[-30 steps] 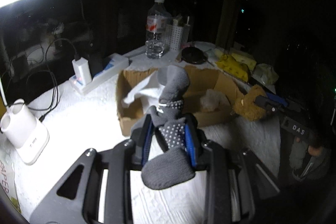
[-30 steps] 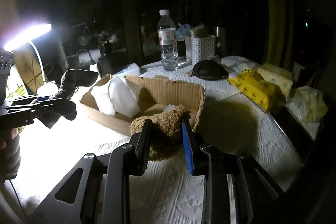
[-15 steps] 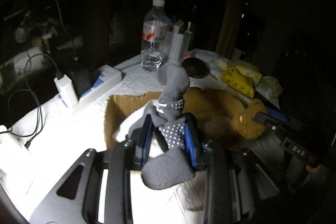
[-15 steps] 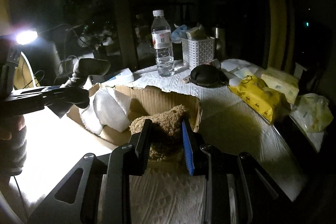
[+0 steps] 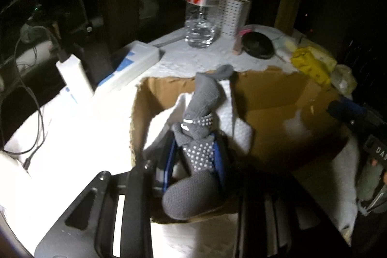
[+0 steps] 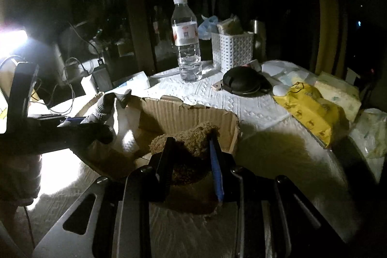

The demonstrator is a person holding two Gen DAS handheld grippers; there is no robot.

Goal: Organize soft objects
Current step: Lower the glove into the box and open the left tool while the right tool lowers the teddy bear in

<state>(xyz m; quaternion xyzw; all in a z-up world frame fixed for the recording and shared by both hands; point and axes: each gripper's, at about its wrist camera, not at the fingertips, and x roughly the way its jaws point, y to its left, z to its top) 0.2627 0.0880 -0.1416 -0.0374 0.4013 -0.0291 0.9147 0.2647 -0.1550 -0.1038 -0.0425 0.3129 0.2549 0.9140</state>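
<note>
My left gripper is shut on a grey sock with white grip dots, held over the open cardboard box; the sock's toe hangs back toward the camera. White cloth lies inside the box under the sock. My right gripper is shut on a brown plush toy, poised above the box's near right corner. In the right wrist view the left gripper and the sock show at the left, over the box's left side.
A water bottle, a white basket, a black round case and yellow packets stand behind the box. A power strip with charger and cables lies at the left. A bright lamp glares at the left.
Both grippers have moved forward and lower with their loads: the sock now hangs over the box's interior and the plush toy is above the box's near corner. Both grips are unchanged.
</note>
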